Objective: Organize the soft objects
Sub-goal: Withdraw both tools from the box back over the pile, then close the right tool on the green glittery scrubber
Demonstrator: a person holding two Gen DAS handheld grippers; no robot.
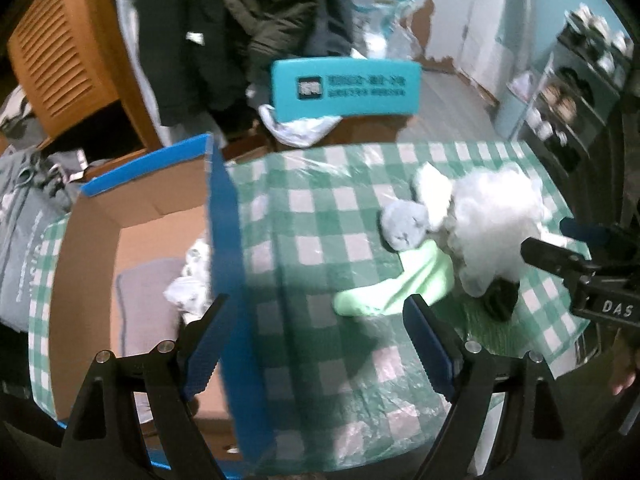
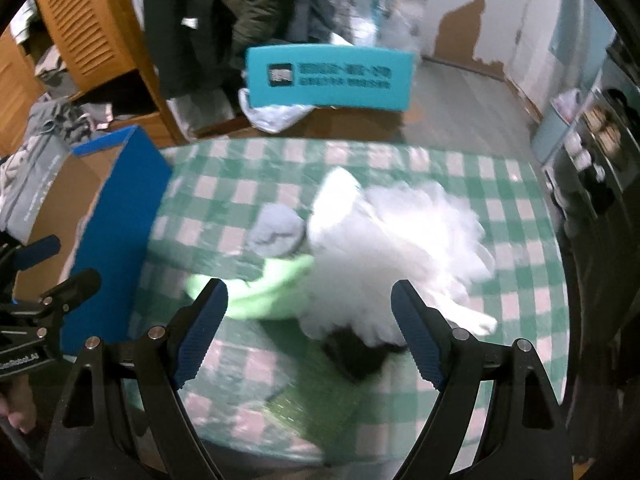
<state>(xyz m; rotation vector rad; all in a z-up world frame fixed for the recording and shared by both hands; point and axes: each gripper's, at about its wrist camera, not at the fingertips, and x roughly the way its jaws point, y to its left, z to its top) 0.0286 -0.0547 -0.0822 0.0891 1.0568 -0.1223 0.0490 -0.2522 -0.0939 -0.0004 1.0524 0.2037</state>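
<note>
Black frames on left gripper (image 1: pixel 316 312) and right gripper (image 2: pixel 310 300), silver screws. Blue knurled pads (image 1: pixel 430 346). White lettering on bodies.

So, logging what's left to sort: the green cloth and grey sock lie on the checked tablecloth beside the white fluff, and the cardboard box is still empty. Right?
Not quite. The cardboard box isn't empty: the left wrist view shows a grey item and white crumpled material inside. The green cloth, grey sock and white fluff lie as you say.
</note>
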